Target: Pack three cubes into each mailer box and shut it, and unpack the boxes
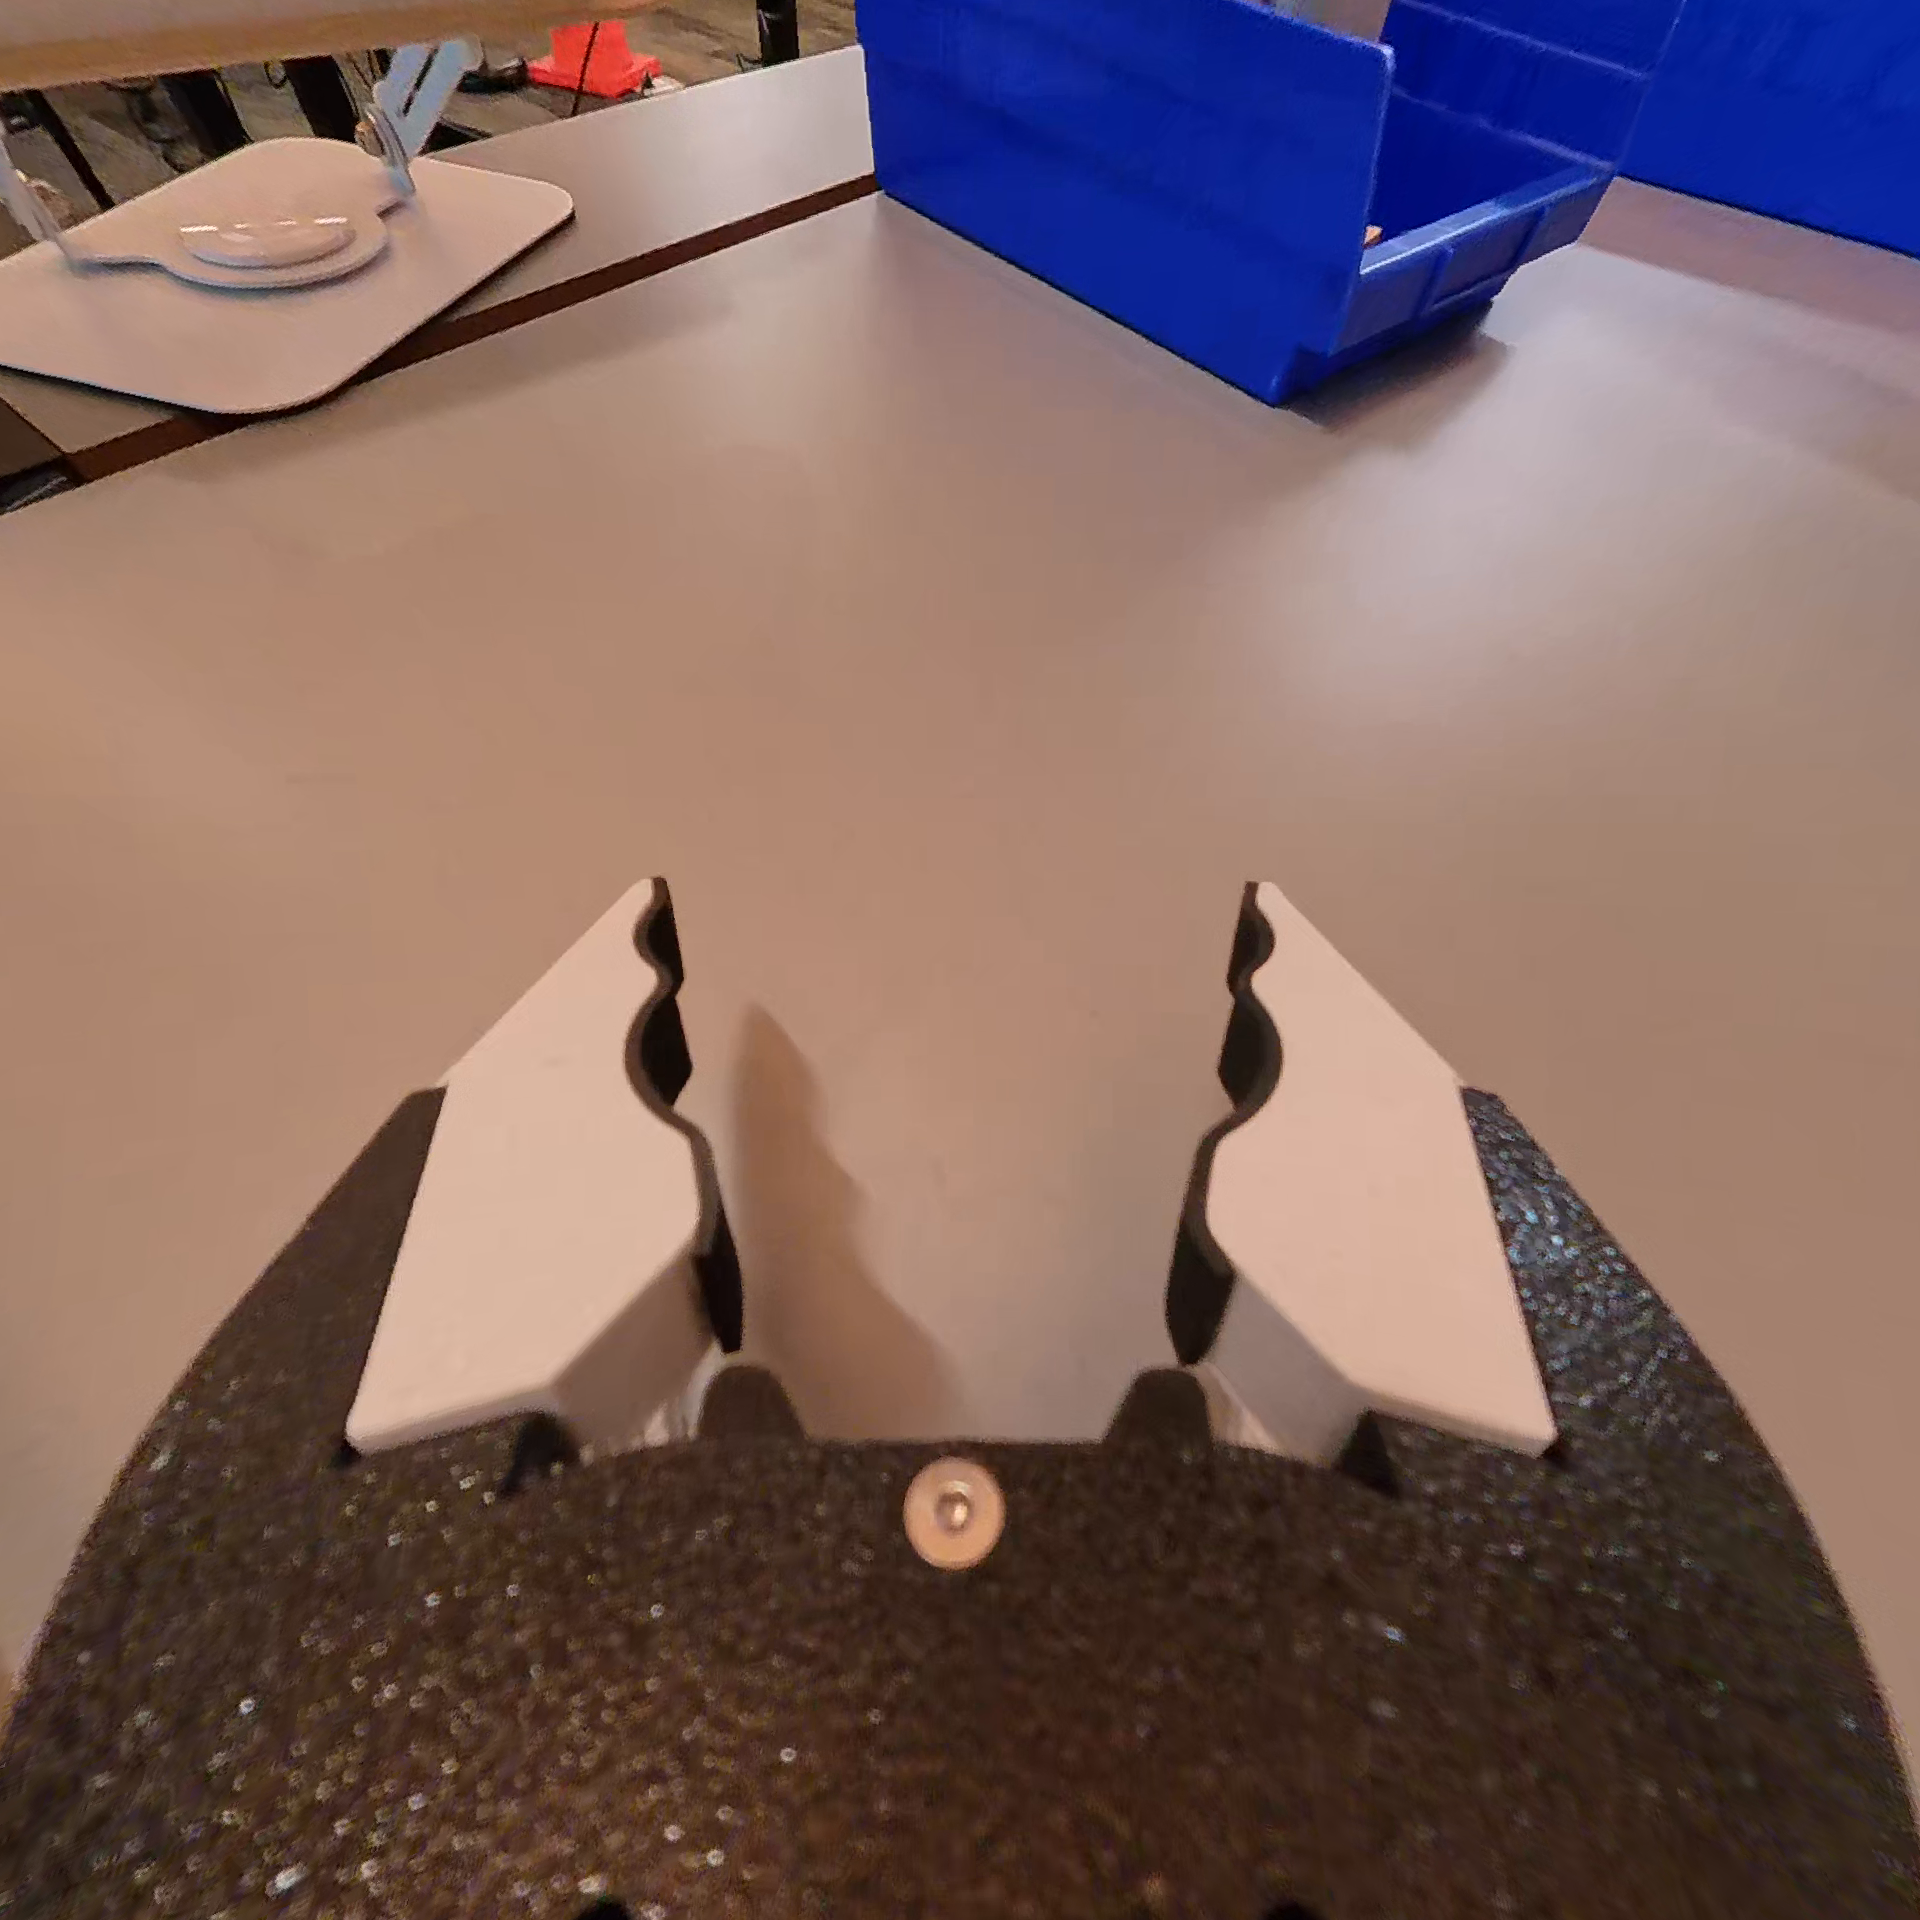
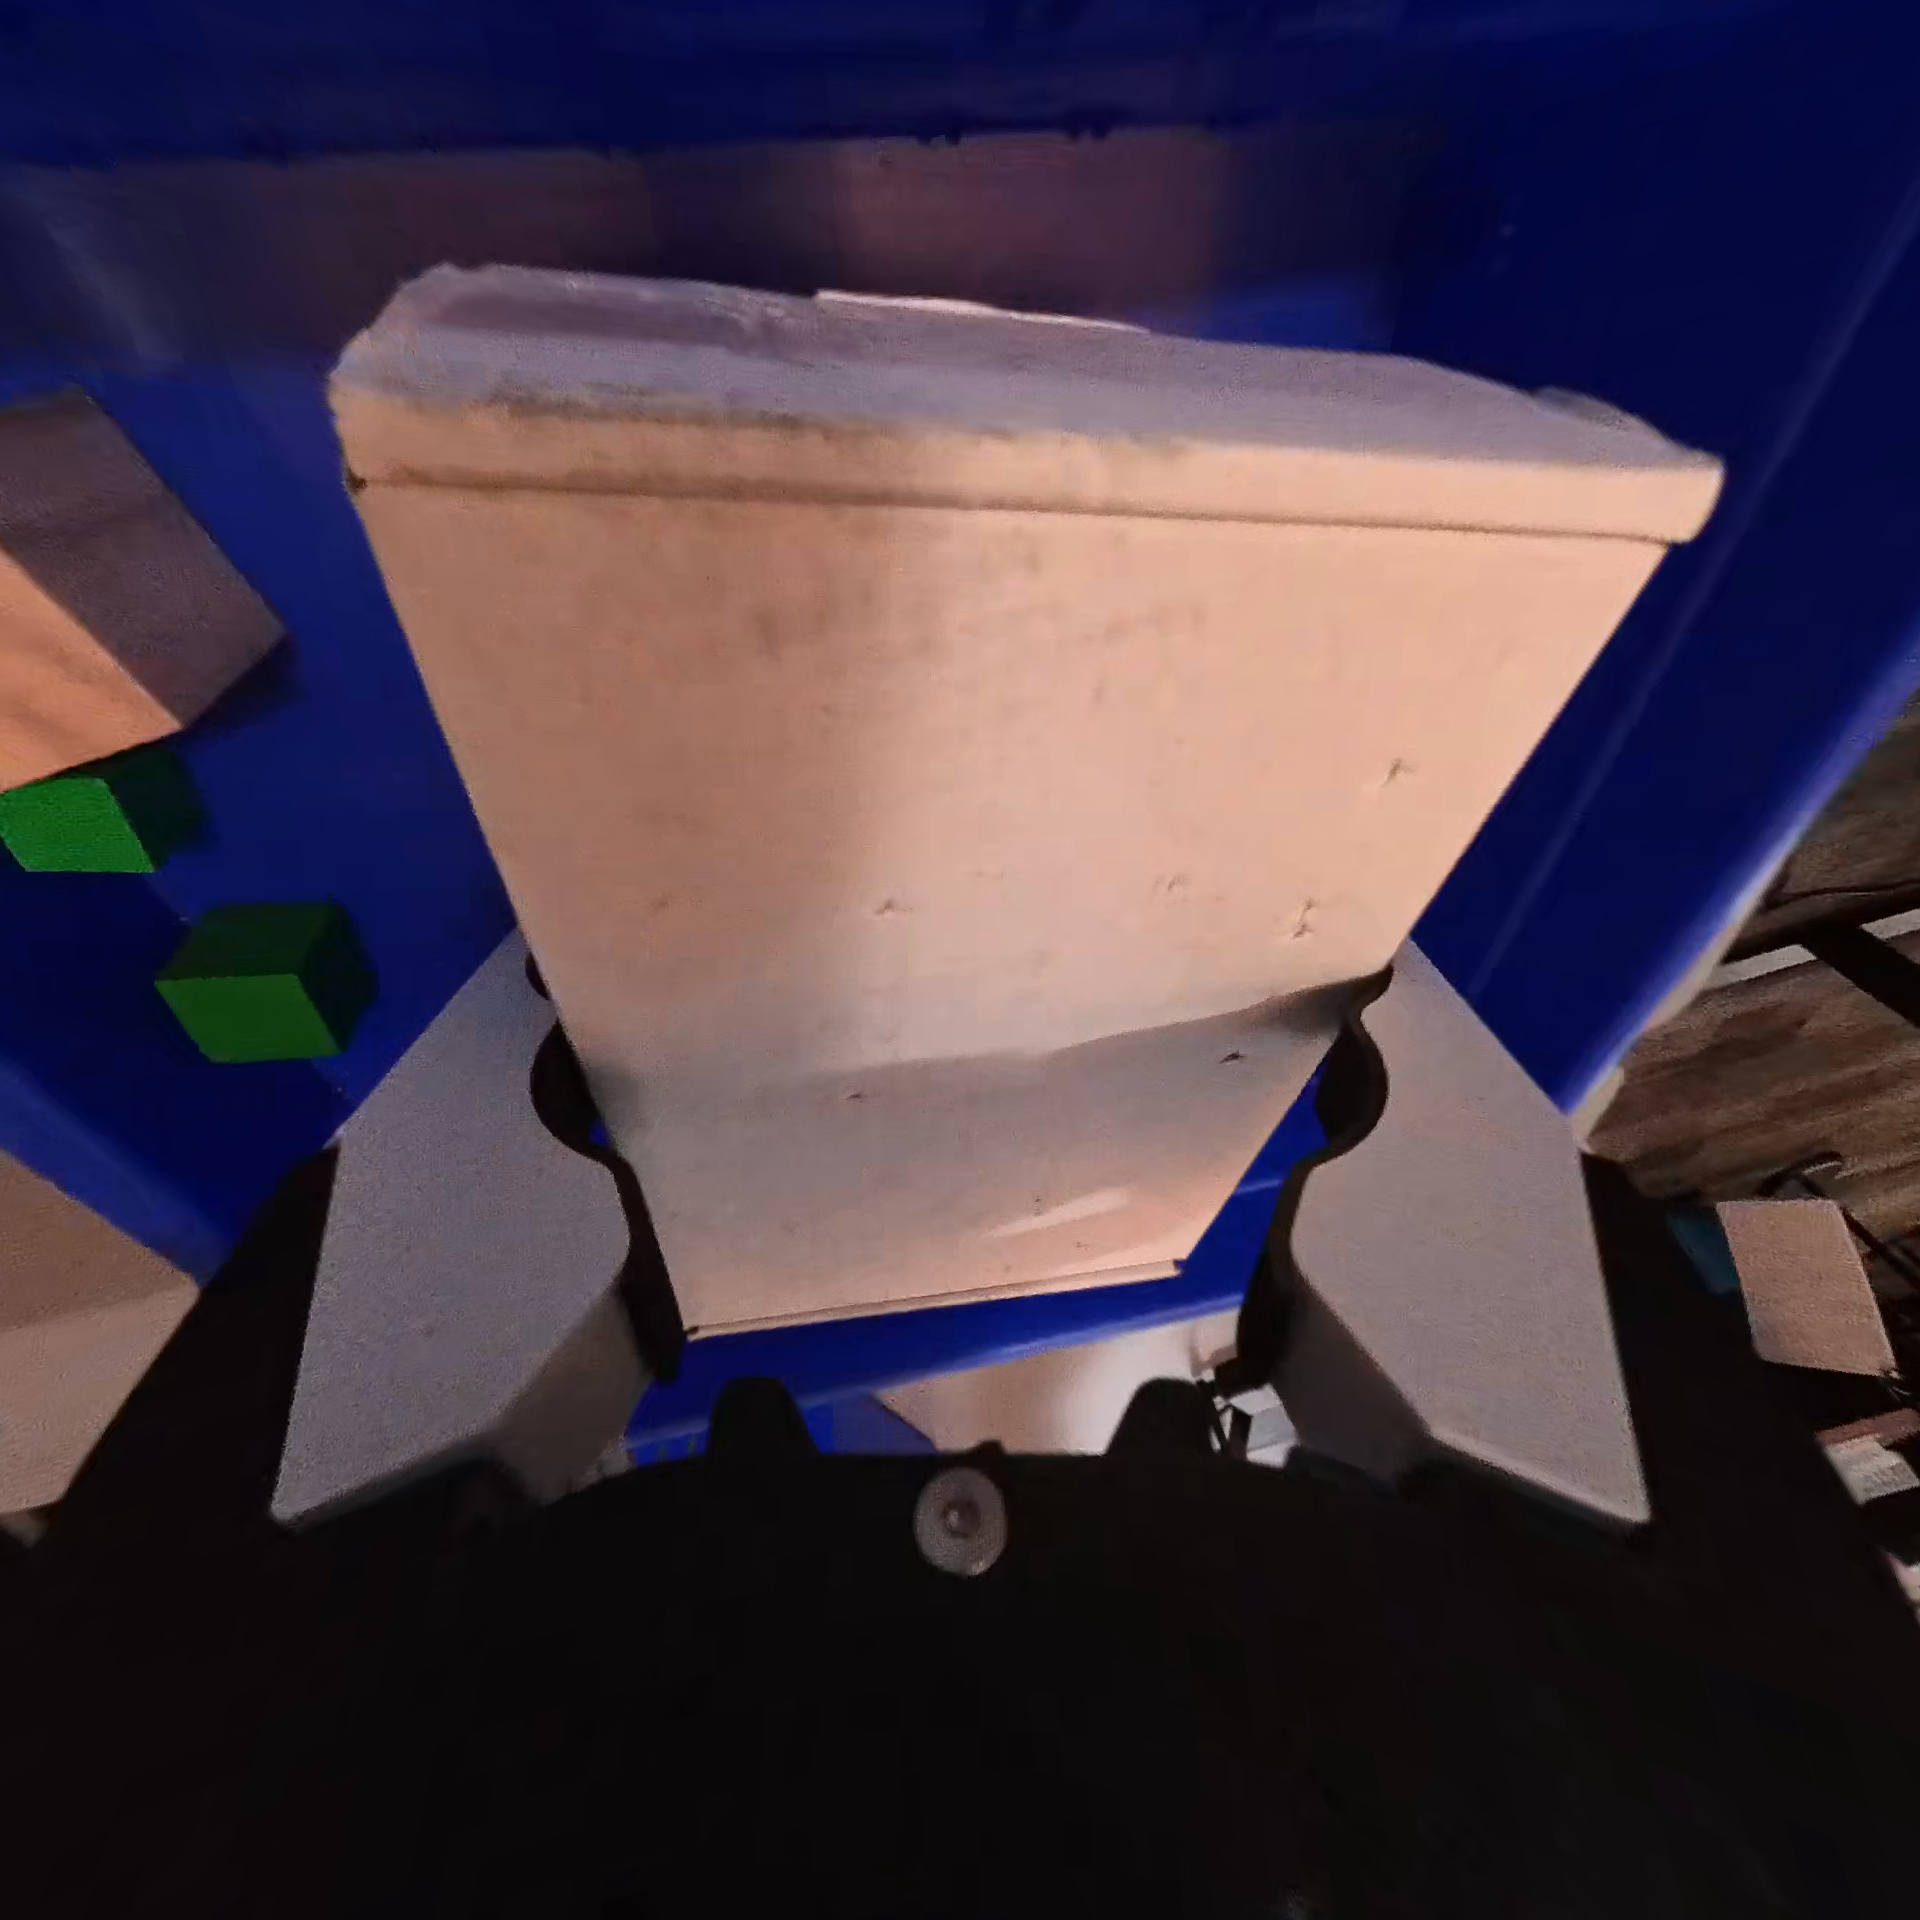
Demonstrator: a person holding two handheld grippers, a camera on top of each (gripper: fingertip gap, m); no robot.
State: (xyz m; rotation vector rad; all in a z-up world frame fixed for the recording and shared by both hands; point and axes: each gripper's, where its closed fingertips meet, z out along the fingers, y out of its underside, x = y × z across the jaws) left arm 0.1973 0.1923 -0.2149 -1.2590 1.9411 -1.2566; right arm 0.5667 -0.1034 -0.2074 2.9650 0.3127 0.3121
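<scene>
Grey table point(image 1: 935, 644): broad bare top under the left gripper, a second tabletop butted against its far left edge.

Blue plastic bin point(image 1: 1195, 177): far right on the table in the left wrist view. In the right wrist view blue bin walls point(image 2: 1662, 312) fill the background.

White mailer box point(image 2: 987, 727): closed, lid flap down, clamped at its near end between the fingers of the right gripper point(image 2: 961, 1029), over the bin interior. Both pads press its side walls.

Second white box point(image 2: 94, 623): left edge of the right wrist view, partly cut off, lying in the bin.

White flat stand base point(image 1: 270, 270): on the far-left tabletop, a thin bracket rising from it.

Left gripper point(image 1: 956, 904): jaws spread wide, nothing between them, only bare table beyond.

Two green cubes point(image 2: 260, 982) point(image 2: 88, 821): loose on the bin floor, left of the held box, near each other but apart.

Orange cone point(image 1: 592, 57): on the floor beyond the tables.
</scene>
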